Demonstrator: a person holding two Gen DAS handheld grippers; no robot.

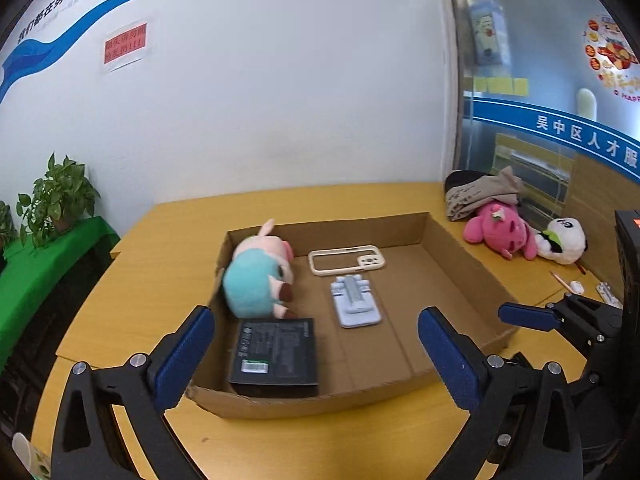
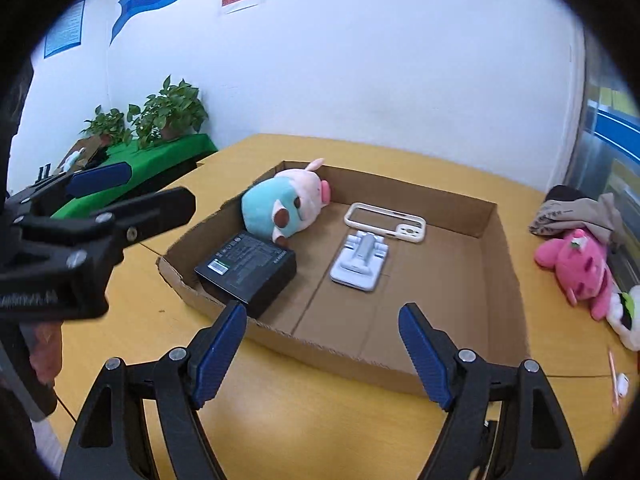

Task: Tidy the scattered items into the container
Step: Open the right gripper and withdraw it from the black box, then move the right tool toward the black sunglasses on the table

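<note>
A shallow cardboard box (image 1: 456, 256) (image 2: 496, 240) lies on the yellow table. Inside it are a teal-and-pink plush pig (image 1: 258, 276) (image 2: 284, 206), a black flat box (image 1: 276, 350) (image 2: 246, 272), a cream phone case (image 1: 346, 260) (image 2: 384, 222) and a pale grey phone stand (image 1: 356, 302) (image 2: 360, 262). My left gripper (image 1: 316, 360) is open and empty, hovering over the box's near edge. My right gripper (image 2: 322, 354) is open and empty, just before the box's near wall. It also shows in the left wrist view (image 1: 528, 316).
A pink plush (image 1: 500, 232) (image 2: 576, 268), a white panda plush (image 1: 562, 240), a beige cloth bundle (image 1: 480, 192) (image 2: 572, 208) and a pencil (image 1: 560, 280) (image 2: 614, 376) lie on the table right of the box. Potted plants (image 2: 168, 112) stand on a green-covered side table at the left.
</note>
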